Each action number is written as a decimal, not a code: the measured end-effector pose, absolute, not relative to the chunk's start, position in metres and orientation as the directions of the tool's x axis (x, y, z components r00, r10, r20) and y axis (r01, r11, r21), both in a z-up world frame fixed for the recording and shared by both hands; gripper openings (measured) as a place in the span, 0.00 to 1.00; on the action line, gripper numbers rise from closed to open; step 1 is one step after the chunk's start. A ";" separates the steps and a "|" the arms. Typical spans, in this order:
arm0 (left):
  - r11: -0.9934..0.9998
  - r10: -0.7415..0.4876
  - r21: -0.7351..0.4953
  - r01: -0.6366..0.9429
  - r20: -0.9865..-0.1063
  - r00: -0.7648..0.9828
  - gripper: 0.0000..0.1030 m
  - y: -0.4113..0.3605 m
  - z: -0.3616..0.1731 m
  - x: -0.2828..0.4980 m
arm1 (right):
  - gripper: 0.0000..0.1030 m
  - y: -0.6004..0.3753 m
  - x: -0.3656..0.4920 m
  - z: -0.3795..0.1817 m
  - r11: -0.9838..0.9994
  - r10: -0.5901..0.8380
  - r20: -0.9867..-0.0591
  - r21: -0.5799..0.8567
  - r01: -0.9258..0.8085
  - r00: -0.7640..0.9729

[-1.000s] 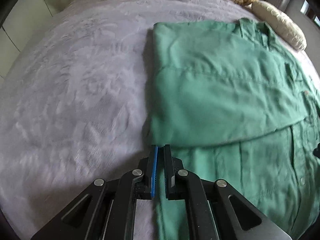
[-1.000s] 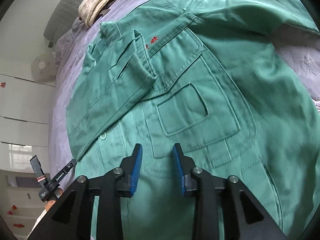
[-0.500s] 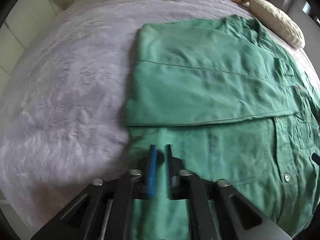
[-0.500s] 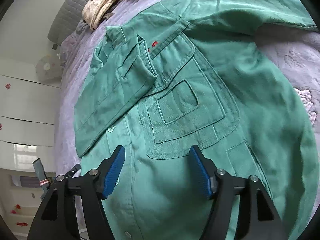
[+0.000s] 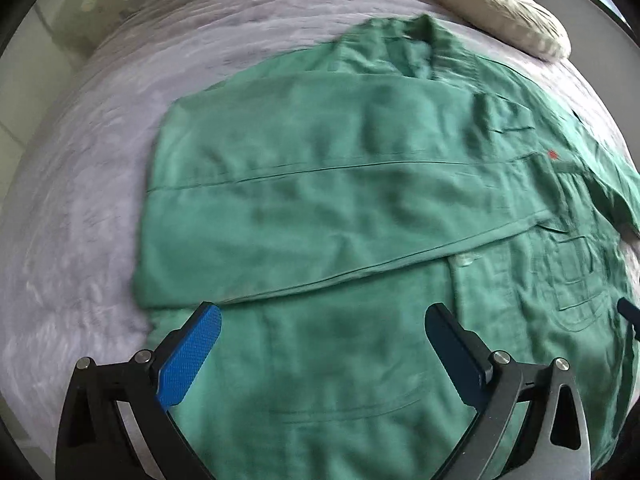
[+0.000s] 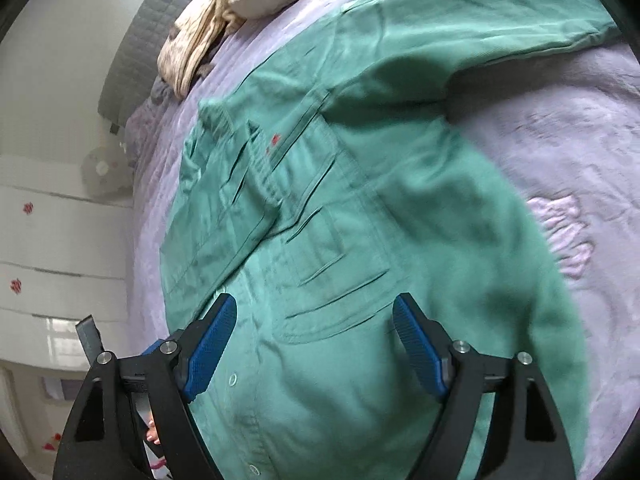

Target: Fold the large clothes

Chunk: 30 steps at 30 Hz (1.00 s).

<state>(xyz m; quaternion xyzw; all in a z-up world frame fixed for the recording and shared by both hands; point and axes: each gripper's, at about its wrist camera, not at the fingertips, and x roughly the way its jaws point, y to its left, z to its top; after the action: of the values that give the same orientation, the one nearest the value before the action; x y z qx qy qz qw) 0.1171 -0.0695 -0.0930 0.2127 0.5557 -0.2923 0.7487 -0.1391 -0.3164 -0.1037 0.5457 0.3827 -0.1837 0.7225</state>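
A large green button shirt (image 5: 340, 208) lies spread on a lilac bedspread (image 5: 80, 208), with one sleeve folded across its body. My left gripper (image 5: 320, 320) hangs above the lower front of the shirt; its jaws are opening wide and nothing is between them. In the right wrist view the same shirt (image 6: 360, 220) shows its chest pocket, red emblem and button placket, its other sleeve stretching away toward the top right. My right gripper (image 6: 314, 312) hovers above the pocket area, jaws opening, with no cloth pinched between its blue pads (image 6: 208, 344).
A beige pillow (image 5: 500, 12) and crumpled beige bedding (image 6: 200, 36) lie at the head of the bed. A grey padded headboard (image 6: 136, 52) and white drawers (image 6: 48, 248) stand beyond the bed's edge. Bare bedspread (image 6: 560, 160) shows beside the shirt.
Both grippers went from nearly shut to wide open and pulled back from the cloth. The left gripper let go at the shirt's edge and now looks at more of the shirt.
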 end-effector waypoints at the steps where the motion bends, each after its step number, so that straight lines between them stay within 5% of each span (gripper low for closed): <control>1: 0.725 -0.207 -0.022 0.689 -0.961 0.186 0.99 -0.080 -0.095 0.113 | 0.81 -0.324 -0.145 -0.103 0.324 0.142 -0.751 0.651 0.687 0.645; 30: 0.602 -0.303 -0.140 0.786 -0.951 0.063 0.99 -0.253 -0.097 0.021 | 0.83 -0.554 -0.313 -0.122 -0.068 -0.249 -0.648 0.753 0.655 0.719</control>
<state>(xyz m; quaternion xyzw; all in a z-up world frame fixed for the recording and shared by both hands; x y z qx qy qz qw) 0.0210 -0.2529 -0.0972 0.2150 0.5620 -0.3910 0.6965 -0.3128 -0.5542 -0.1221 0.6467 0.1566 -0.3402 0.6645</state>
